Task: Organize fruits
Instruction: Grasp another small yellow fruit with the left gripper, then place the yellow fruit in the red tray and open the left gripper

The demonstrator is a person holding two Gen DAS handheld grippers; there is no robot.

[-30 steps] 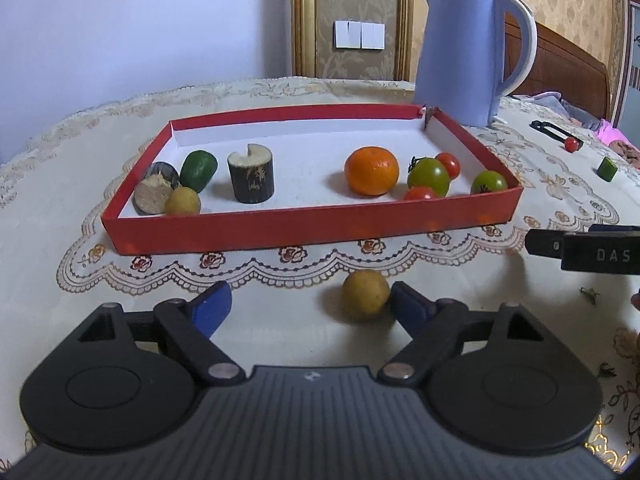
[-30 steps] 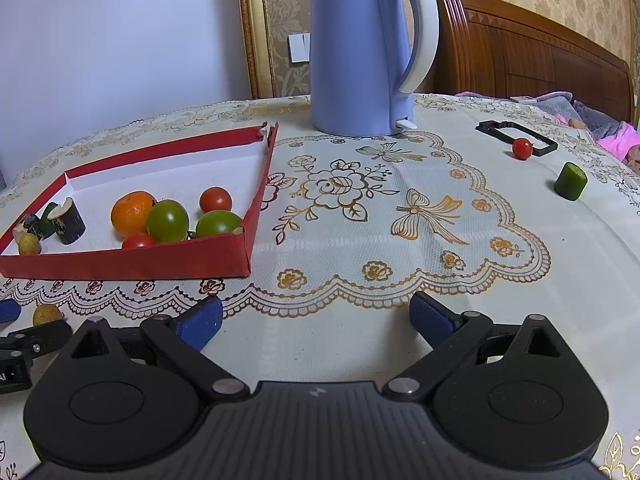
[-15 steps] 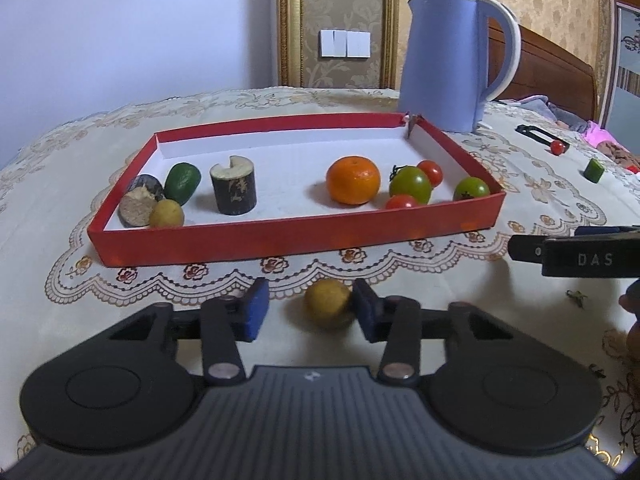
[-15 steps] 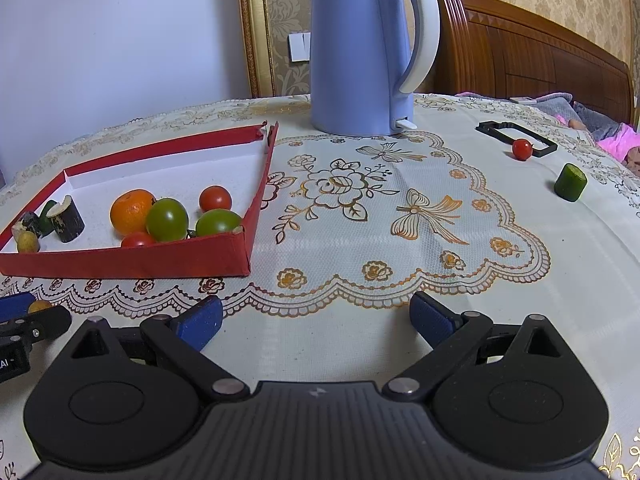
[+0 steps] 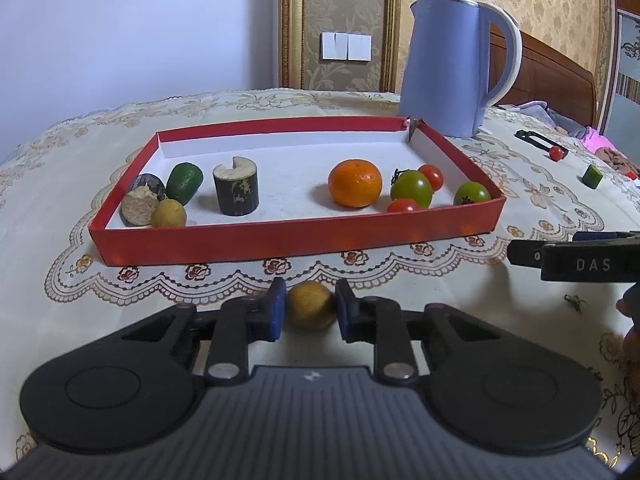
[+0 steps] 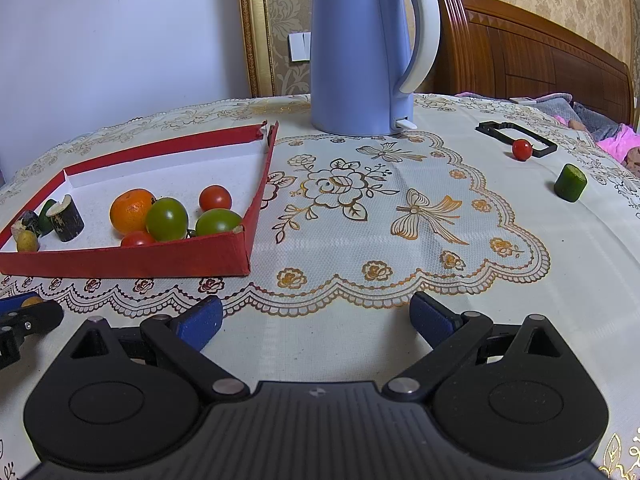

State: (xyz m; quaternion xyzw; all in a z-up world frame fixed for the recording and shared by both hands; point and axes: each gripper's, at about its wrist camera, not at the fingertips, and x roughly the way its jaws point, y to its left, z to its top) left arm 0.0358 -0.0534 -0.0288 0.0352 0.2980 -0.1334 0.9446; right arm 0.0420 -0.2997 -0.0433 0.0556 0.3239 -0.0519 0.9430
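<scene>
My left gripper (image 5: 310,307) is shut on a small yellow fruit (image 5: 310,306) on the tablecloth, just in front of the red tray (image 5: 296,236). The tray holds an orange (image 5: 354,183), green and red tomatoes (image 5: 412,188), a dark sugarcane piece (image 5: 236,185), a green fruit (image 5: 184,182) and another yellow fruit (image 5: 168,214). My right gripper (image 6: 316,318) is open and empty over bare cloth right of the tray (image 6: 132,258). A red cherry tomato (image 6: 522,149) and a green piece (image 6: 570,182) lie far right.
A blue kettle (image 6: 364,52) stands behind the tray's right corner. A black frame (image 6: 516,138) lies by the cherry tomato. The right gripper's side (image 5: 576,260) shows at the right of the left wrist view. A bed headboard (image 6: 532,60) stands beyond the table.
My left gripper has closed from wide open onto the small yellow fruit in front of the tray. The right gripper has stayed still and open.
</scene>
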